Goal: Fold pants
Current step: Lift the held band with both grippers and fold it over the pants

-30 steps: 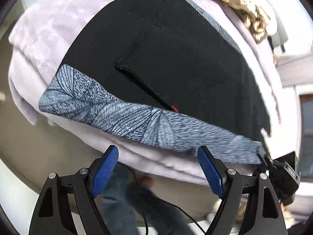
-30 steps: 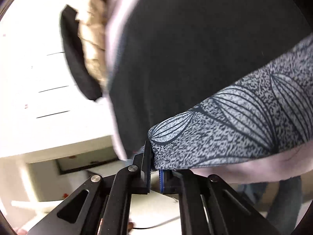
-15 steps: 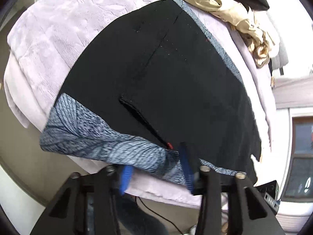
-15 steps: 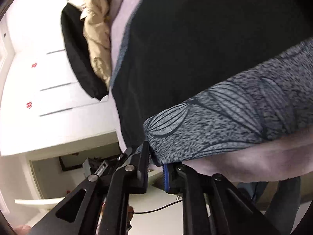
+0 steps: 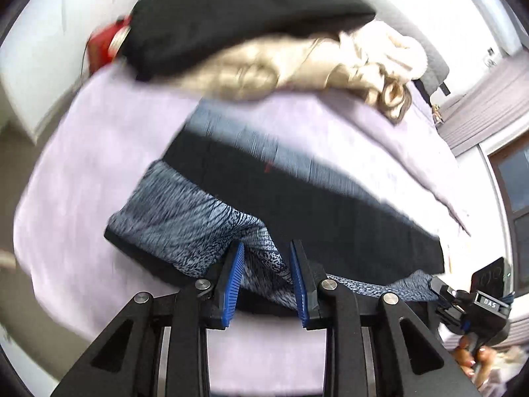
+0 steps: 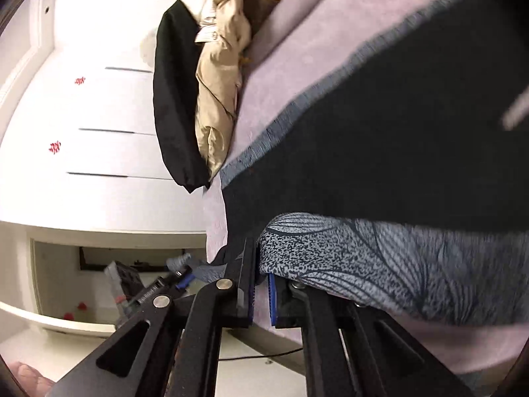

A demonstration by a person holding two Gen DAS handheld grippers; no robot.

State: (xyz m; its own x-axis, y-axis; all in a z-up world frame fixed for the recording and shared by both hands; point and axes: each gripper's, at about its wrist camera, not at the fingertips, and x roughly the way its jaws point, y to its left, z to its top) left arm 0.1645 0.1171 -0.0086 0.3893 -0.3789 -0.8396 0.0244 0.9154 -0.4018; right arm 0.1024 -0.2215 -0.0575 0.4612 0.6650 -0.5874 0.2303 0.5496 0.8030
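Note:
Black pants [image 5: 297,192] with a grey leaf-patterned band [image 5: 185,218] lie on a lilac blanket [image 5: 99,152]. My left gripper [image 5: 266,264] is shut on a bunched part of the patterned band and holds it lifted over the black cloth. My right gripper [image 6: 261,264] is shut on the corner of the same patterned band [image 6: 380,258], with the black pants [image 6: 396,132] beyond it. The right gripper also shows at the right edge of the left wrist view [image 5: 476,301].
A beige garment [image 5: 297,66] and a black garment [image 5: 231,16] are piled at the far side of the blanket. A red object [image 5: 102,43] lies behind them. White drawers [image 6: 82,115] and a low shelf [image 6: 66,314] stand to the left in the right wrist view.
My left gripper has closed on the patterned band and lifted it forward over the pants. My right gripper has moved the same way with its corner. The band now lies partly over the black cloth.

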